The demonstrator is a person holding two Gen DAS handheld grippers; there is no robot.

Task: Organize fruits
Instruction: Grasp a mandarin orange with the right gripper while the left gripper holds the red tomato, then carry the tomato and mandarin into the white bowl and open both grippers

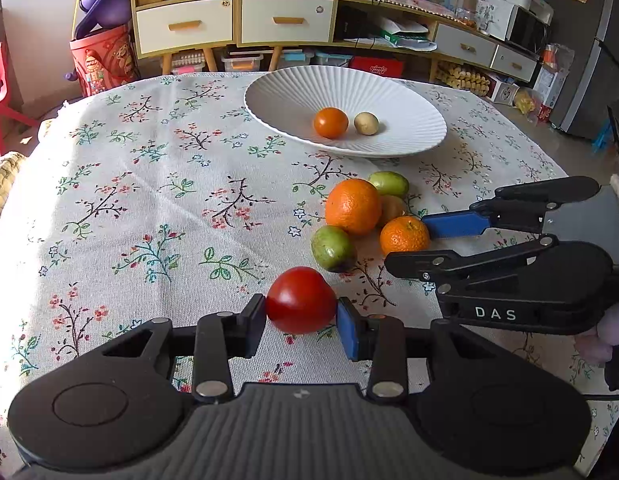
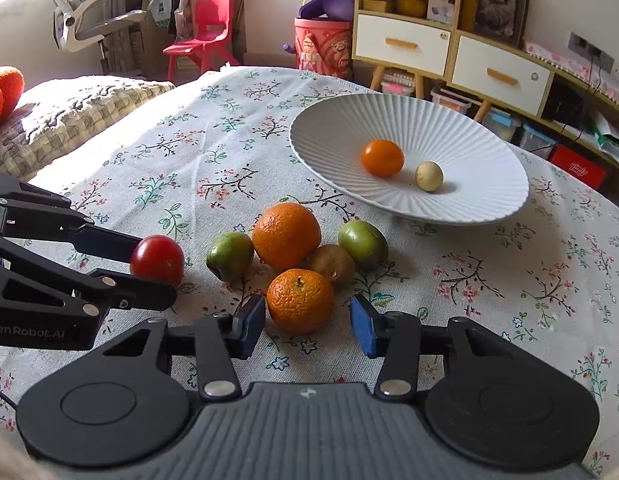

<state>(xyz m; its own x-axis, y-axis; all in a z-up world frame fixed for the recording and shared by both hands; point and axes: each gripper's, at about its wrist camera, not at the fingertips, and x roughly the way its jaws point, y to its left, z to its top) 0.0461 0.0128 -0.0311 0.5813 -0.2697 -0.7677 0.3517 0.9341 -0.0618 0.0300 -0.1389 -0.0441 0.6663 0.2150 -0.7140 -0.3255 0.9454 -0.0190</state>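
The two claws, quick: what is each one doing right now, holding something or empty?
Left claw: closed on the red fruit.
Right claw: open, pads either side of the small orange, not gripping it yet.

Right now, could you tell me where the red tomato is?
The red tomato sits clamped between the jaws of the left gripper, near the table's front. Its nearest neighbour is a green fruit at the edge of the fruit pile.

Close wrist views, shared plate [image 1: 409, 136]
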